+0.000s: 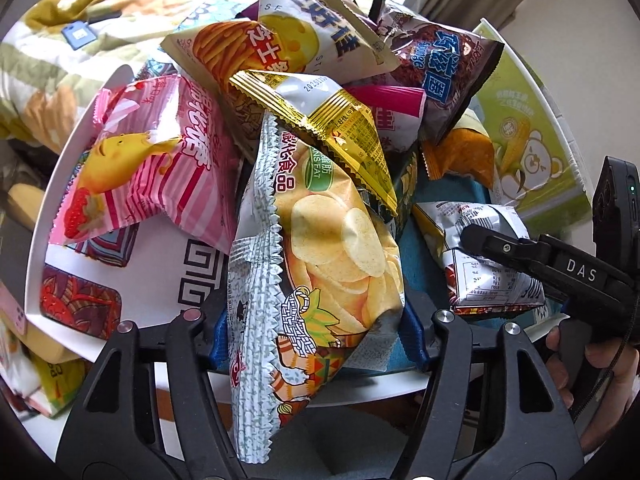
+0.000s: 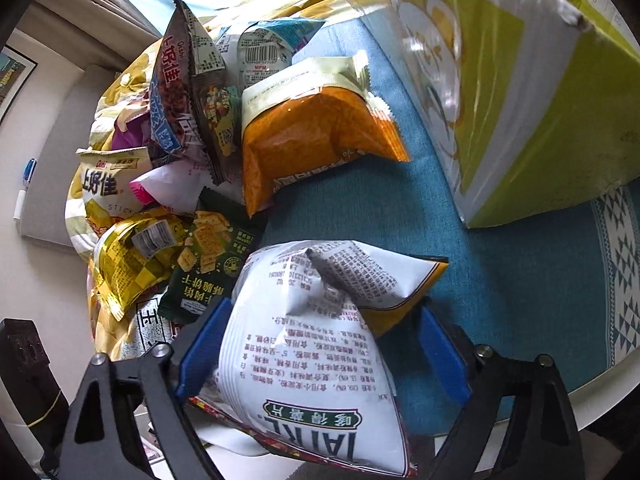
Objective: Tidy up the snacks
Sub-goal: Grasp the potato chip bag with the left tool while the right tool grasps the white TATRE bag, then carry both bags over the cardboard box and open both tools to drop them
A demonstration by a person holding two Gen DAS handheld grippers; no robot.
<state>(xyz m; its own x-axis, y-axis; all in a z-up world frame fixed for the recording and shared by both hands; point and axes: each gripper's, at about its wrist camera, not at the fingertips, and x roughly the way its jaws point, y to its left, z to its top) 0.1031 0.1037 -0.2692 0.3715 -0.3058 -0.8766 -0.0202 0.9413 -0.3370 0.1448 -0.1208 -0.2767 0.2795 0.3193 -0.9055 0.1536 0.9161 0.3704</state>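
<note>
1. I see the left gripper [image 1: 316, 336] clenched on a potato chip bag [image 1: 320, 264]; blue pads [image 1: 414, 336] press both sides of the pack; bag stands roughly upright between the fingers, sawtooth seam facing the camera.
2. Right gripper [image 2: 320, 356] is grasping a white snack bag [image 2: 312, 344], back-label side up; blue pads [image 2: 200, 348] pinch it left and right; the bag crumples at the top.
3. In the left view the right gripper [image 1: 520, 256] sits at the right edge over that same white bag [image 1: 492, 264]; a hand [image 1: 592, 364] holds its handle.
4. Snack pile lies on a round white tray [image 1: 60, 216]: pink striped bag [image 1: 148, 168] left; gold bag [image 1: 340, 128] resting on top of the chip bag; cheese stick bag [image 1: 288, 36] and chocolate bag [image 1: 436, 64] behind.
5. Right view: orange bag [image 2: 316, 140] lies on a blue mat [image 2: 500, 280], just beyond the white bag; dark green cracker bag [image 2: 208, 256] and yellow bag [image 2: 132, 256] to its left.
6. Green-and-white box [image 2: 520, 92] stands on the mat, far right; floral bedding [image 1: 80, 40] behind the tray.
</note>
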